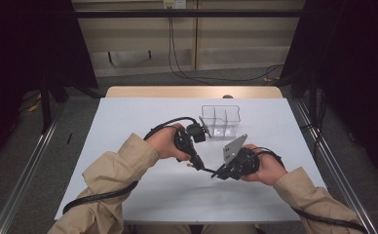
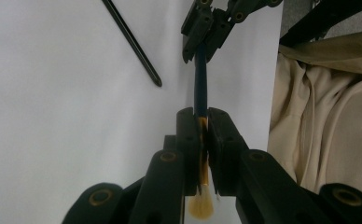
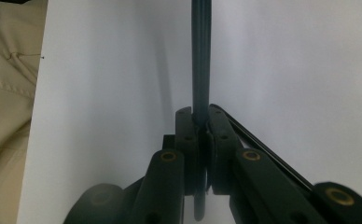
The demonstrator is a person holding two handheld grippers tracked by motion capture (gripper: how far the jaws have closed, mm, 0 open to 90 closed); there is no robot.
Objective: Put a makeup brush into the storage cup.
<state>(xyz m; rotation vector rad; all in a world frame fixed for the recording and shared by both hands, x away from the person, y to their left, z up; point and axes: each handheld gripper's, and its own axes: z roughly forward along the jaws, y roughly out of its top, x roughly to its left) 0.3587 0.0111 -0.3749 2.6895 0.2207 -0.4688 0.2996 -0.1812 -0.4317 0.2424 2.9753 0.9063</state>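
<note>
A slim paintbrush (image 2: 200,79) with a dark blue handle, a gold ferrule and pale bristles (image 2: 201,207) spans between both grippers just above the white table. My left gripper (image 2: 202,114) is shut on the ferrule end, with the bristles sticking out behind its pads. My right gripper (image 3: 201,112) is shut on the dark handle (image 3: 201,56), and it also appears at the top of the left gripper view (image 2: 201,55). In the high view the left gripper (image 1: 196,165) and right gripper (image 1: 220,172) meet tip to tip near the table's middle, with the brush (image 1: 207,170) between them.
A thin black stick (image 2: 132,44) lies loose on the white tabletop (image 1: 128,126) beside the brush, also seen by the right jaws (image 3: 268,158). A clear compartmented box (image 1: 221,119) stands behind the hands. Beige sleeves (image 2: 323,121) come in from the near edge.
</note>
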